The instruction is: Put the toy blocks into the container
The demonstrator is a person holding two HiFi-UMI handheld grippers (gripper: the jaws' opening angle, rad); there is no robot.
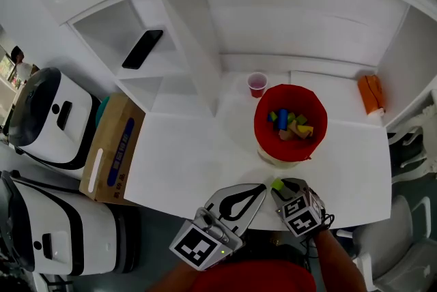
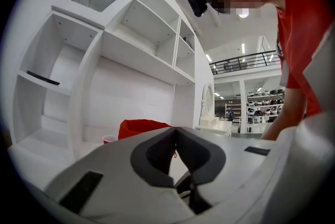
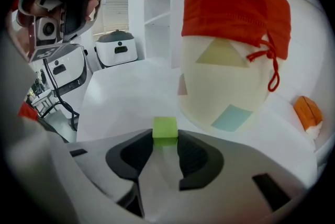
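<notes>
Left gripper (image 1: 261, 188): its two jaws are lying together with nothing between them; the left gripper view (image 2: 175, 132) is showing the dark pads meeting at the tips.
Right gripper (image 1: 280, 187): its jaws are standing apart and closing against the two sides of the green block (image 1: 277, 183); the right gripper view (image 3: 165, 137) is showing this most clearly, with the green block (image 3: 165, 127) sitting at the very tips.
Green block's place: it is resting on the white table (image 1: 184, 161), near the table's front edge and just in front of the container (image 1: 265, 137).
Container: a cream tub with a red cloth liner is standing on the table. Only the head view is looking into it, where several coloured blocks (image 1: 290, 125) are lying.
Container's outside: only the right gripper view is showing the cream wall (image 3: 230, 76) with its pale yellow triangle and blue square, and the liner's red drawstring hanging at the side.
Left gripper view alone: it is catching just the red top of the container (image 2: 141, 126) over the jaws, plus a person in a red shirt (image 2: 303, 34) leaning in.
Cup (image 1: 257, 84): a small pink one is standing behind the container.
Orange object (image 1: 371, 93): it is lying at the table's far right; the right gripper view is showing it (image 3: 307, 112) too.
Phone (image 1: 143, 48): it is lying on a shelf at the left.
</notes>
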